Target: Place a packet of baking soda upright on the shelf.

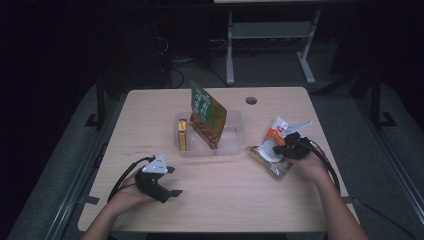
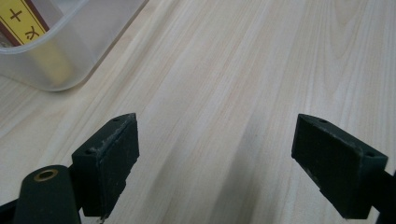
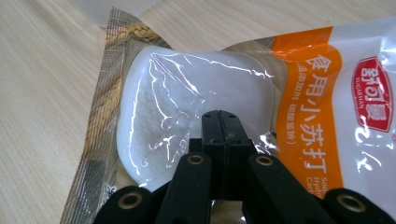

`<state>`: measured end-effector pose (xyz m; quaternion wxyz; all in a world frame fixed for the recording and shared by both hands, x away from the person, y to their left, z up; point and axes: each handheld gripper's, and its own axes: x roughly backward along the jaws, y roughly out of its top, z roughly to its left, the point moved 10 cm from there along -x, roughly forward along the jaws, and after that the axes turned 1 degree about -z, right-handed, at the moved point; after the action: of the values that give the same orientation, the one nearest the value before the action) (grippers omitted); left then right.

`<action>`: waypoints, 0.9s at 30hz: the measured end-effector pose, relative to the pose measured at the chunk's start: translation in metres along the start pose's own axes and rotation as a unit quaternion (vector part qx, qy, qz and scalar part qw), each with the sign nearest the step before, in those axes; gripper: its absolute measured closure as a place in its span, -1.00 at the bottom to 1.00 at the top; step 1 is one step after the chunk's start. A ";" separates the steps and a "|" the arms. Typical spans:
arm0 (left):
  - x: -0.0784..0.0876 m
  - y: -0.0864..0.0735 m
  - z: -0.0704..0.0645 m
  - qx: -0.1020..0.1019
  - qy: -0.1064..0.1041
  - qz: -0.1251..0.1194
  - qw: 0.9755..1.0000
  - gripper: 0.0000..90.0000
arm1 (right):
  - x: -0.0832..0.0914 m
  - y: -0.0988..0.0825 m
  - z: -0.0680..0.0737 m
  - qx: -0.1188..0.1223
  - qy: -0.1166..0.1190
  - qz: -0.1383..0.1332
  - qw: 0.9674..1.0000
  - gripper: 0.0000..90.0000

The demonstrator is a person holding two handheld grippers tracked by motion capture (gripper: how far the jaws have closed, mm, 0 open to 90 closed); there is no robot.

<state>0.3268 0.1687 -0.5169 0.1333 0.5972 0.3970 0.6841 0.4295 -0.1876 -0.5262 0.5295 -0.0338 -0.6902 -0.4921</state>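
Observation:
A white and orange bag of baking soda (image 1: 272,150) lies at the table's right; its clear window over white powder (image 3: 187,88) and its orange band are close up in the right gripper view. My right gripper (image 1: 278,149) (image 3: 222,116) is shut, its jaws pressed together on the bag's film, which creases toward the tips. My left gripper (image 1: 174,181) (image 2: 229,154) rests open at the front left over bare wood, with nothing between its pads (image 2: 112,158).
A clear plastic container (image 1: 235,150) (image 2: 70,51) sits mid-table. It holds a tilted green and red packet (image 1: 207,112) and a yellow box (image 1: 182,135) (image 2: 21,21). A cable hole (image 1: 251,100) is at the back. Bare wood lies between the two hands.

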 end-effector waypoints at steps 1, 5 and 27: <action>0.000 0.000 0.000 -0.002 0.000 0.003 1.000 -0.68 | 0.000 -0.001 0.001 -0.006 0.004 0.004 1.000 1.00; 0.000 0.000 0.000 0.002 -0.001 0.000 1.000 -0.68 | -0.002 -0.002 0.006 -0.003 0.029 0.005 1.000 1.00; -0.001 0.000 -0.001 0.004 -0.009 -0.002 1.000 -0.68 | 0.005 0.021 0.036 0.045 0.056 -0.019 0.997 1.00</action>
<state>0.3261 0.1671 -0.5175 0.1361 0.6031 0.4000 0.6766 0.4135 -0.1535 -0.5074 0.5592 0.0304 -0.6812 -0.4716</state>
